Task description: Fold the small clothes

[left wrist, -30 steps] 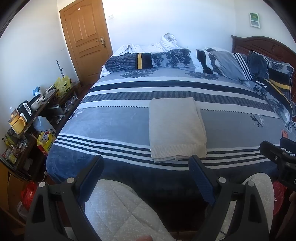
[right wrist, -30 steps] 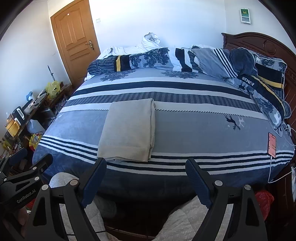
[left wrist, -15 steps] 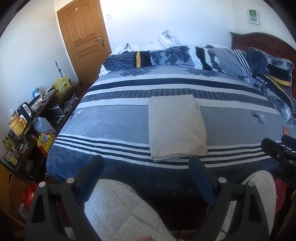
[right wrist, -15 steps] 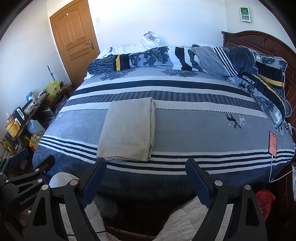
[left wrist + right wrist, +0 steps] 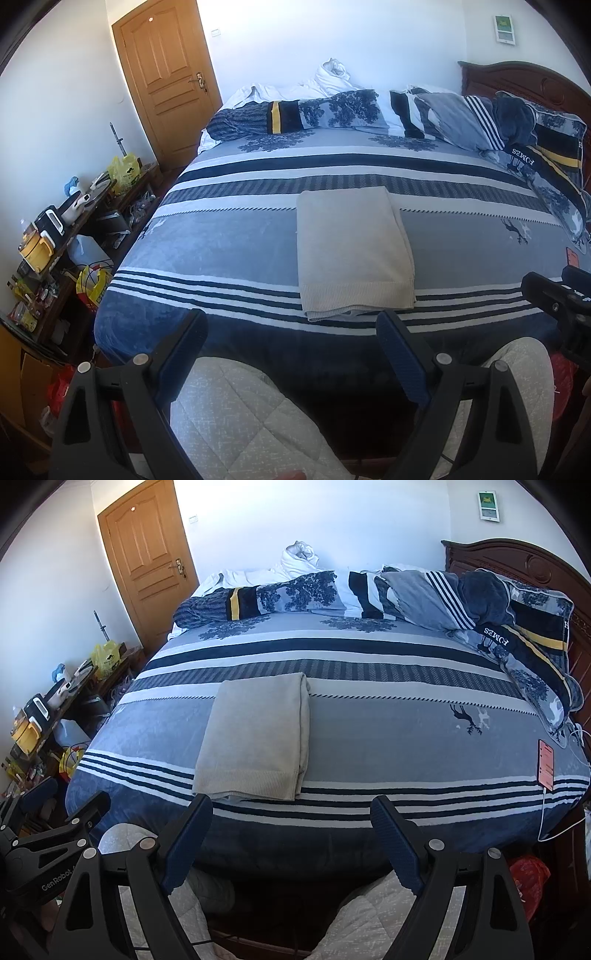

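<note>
sweater (image 5: 352, 251), beige knit, lies folded into a flat rectangle on the bed (image 5: 229, 243), ribbed hem toward the near edge, a little of the lower layer showing under the hem. nearest the cameras: left gripper (image 5: 290, 334) with jaws spread wide, nothing between them; right gripper (image 5: 290, 818) likewise wide apart and empty. both hang short of the bed edge, apart from the sweater, above quilted light-grey trousers (image 5: 240, 417). in the right view the sweater (image 5: 255, 738) sits left of centre. phone (image 5: 546, 764), reddish, lies at the right edge of the bed with a white cable (image 5: 543, 819) hanging off. left of the bed a cluttered shelf (image 5: 55, 243). farther back, pillows (image 5: 461, 118) and bunched bedding against a dark headboard (image 5: 517, 561). wooden door (image 5: 166, 81) in the far left corner.
</note>
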